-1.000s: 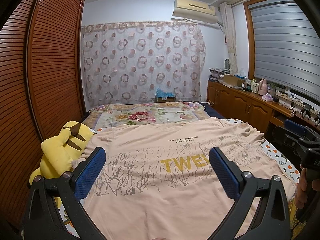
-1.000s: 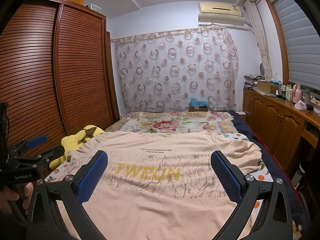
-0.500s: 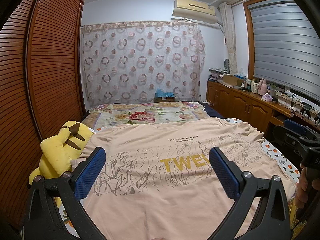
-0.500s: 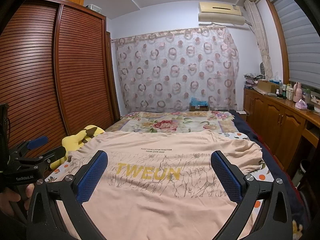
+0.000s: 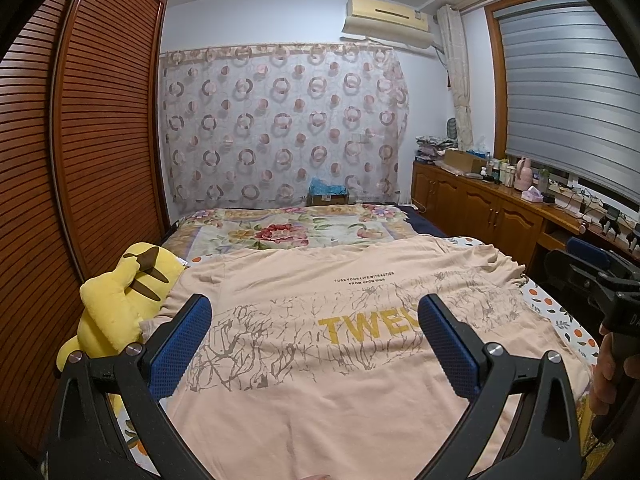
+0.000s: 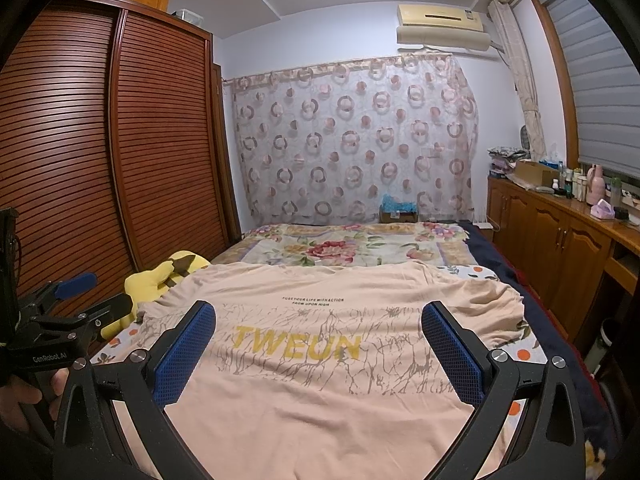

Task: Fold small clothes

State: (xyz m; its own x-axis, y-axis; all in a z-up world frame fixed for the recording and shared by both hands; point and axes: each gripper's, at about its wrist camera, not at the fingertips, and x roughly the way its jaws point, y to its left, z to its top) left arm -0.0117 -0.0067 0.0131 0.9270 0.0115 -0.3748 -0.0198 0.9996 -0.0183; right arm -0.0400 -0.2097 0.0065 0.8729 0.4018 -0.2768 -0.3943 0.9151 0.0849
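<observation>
A peach T-shirt (image 5: 304, 292) with yellow "TWEUN" lettering lies spread flat, print up, across the near half of the bed; it also fills the lower right wrist view (image 6: 312, 392). My left gripper (image 5: 314, 334) hovers open above the shirt's left part, blue pads wide apart, nothing between them. My right gripper (image 6: 318, 340) is open too, above the shirt's right part. Each gripper shows at the edge of the other's view, held by a hand: the right one (image 5: 592, 272), the left one (image 6: 68, 292).
A yellow plush toy (image 5: 116, 304) lies at the bed's left edge beside the shirt. A floral blanket (image 5: 292, 232) covers the far half. A slatted wooden wardrobe (image 5: 92, 128) stands left, a wooden cabinet counter (image 5: 492, 208) with bottles right.
Both views have shifted only slightly; the grippers stay open above the shirt and the shirt lies as before.
</observation>
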